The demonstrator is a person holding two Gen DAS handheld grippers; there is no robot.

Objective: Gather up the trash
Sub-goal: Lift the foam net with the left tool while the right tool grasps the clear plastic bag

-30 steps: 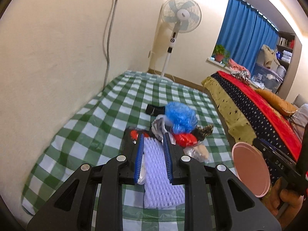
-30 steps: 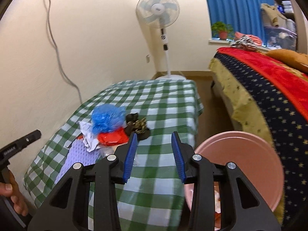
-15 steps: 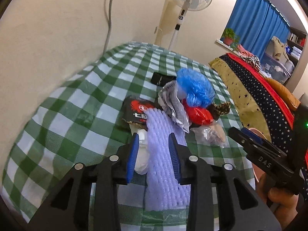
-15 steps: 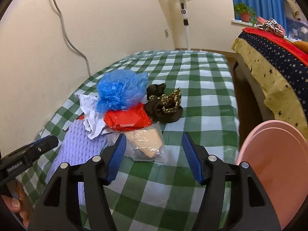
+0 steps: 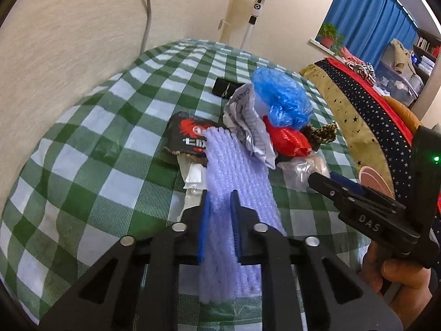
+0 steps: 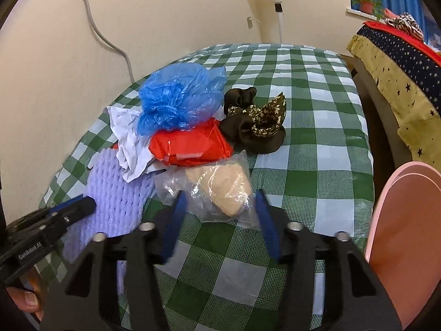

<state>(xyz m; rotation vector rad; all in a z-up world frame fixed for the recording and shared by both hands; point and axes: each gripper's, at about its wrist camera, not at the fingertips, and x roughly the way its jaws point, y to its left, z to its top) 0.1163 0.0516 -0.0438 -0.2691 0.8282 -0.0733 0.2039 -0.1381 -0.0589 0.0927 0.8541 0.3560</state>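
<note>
The left gripper pinches the purple foam netting. The right gripper, spread wide, should probably straddle the clear plastic bag (slippery) before squeezing.

— what's in the pile?
— a lavender foam net sleeve, lying flat and long, its near end pinched in my left claw. a black snack wrapper with red print is tucked under its far end.
— and past that?
— crumpled white paper, a scrunched blue plastic bag resting on a red packet, and a dark gold-patterned wrapper beside them.
— nearer you?
— a clear bag with something beige inside, lying between the spread fingers of my right claw.
</note>
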